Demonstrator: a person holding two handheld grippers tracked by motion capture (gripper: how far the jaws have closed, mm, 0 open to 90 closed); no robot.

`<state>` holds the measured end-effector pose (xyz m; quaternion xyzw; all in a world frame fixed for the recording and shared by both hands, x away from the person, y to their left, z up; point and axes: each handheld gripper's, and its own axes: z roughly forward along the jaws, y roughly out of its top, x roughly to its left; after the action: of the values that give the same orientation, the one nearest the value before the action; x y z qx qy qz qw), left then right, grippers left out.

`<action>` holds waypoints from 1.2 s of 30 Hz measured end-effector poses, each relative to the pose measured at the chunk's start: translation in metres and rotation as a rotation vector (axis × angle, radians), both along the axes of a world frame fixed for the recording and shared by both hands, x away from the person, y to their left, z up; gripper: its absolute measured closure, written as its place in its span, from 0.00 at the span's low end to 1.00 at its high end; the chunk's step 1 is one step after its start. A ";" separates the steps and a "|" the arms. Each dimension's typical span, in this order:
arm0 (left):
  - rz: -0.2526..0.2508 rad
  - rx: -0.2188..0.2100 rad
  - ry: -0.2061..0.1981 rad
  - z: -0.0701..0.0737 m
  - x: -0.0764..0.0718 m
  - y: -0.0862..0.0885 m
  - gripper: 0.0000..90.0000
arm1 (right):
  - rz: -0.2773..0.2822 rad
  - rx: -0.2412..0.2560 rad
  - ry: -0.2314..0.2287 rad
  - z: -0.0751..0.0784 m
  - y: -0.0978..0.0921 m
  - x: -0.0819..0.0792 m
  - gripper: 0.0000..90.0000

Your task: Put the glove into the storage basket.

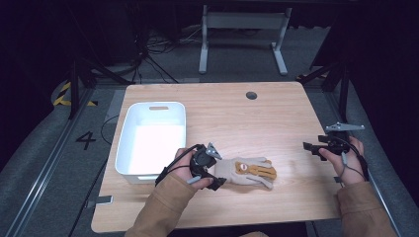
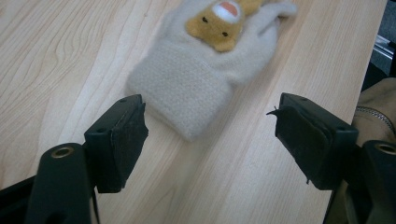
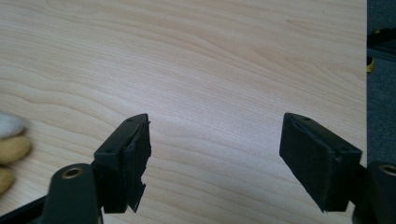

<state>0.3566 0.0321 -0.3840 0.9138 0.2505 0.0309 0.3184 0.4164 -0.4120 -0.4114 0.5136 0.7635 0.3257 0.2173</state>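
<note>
Wooden table (image 1: 276, 118): we judge the glove (image 2: 196, 79) soft, light; grip its cuff. Left gripper (image 2: 210, 135) wide open, empty; right gripper (image 3: 215, 154) likewise.

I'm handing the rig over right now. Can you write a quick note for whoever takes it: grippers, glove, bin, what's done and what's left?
Left gripper: open, fingers on either side of the cuff end of the glove, not closed on it.
Right gripper: open, holding nothing, over bare table to the right of the glove.
Glove: flat on the table near the front edge, cuff toward the left gripper, bear face up.
White bin: left of the glove.
Done: left gripper lined up at the cuff.
Left: likely close on the cuff, lift, and place the glove in the bin.
</note>
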 end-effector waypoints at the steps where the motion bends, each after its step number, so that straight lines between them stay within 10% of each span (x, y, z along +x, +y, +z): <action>1: 0.003 -0.009 -0.001 -0.001 0.000 -0.001 0.28 | 0.002 -0.006 0.005 -0.002 0.000 0.001 0.28; 6: -0.042 -0.056 -0.031 -0.001 0.006 -0.004 0.26 | 0.029 -0.072 0.061 -0.010 -0.001 0.001 0.31; 18: -0.198 -0.051 -0.084 -0.018 0.020 -0.027 0.19 | 0.052 -0.038 0.043 -0.006 -0.010 -0.012 0.33; 36: -0.204 0.003 -0.099 -0.048 0.043 -0.055 0.19 | 0.030 -0.023 0.035 -0.004 -0.023 -0.029 0.31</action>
<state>0.3996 -0.0233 -0.4320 0.9324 0.1400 0.0439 0.3304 0.3874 -0.4353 -0.4152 0.5053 0.7784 0.3111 0.2049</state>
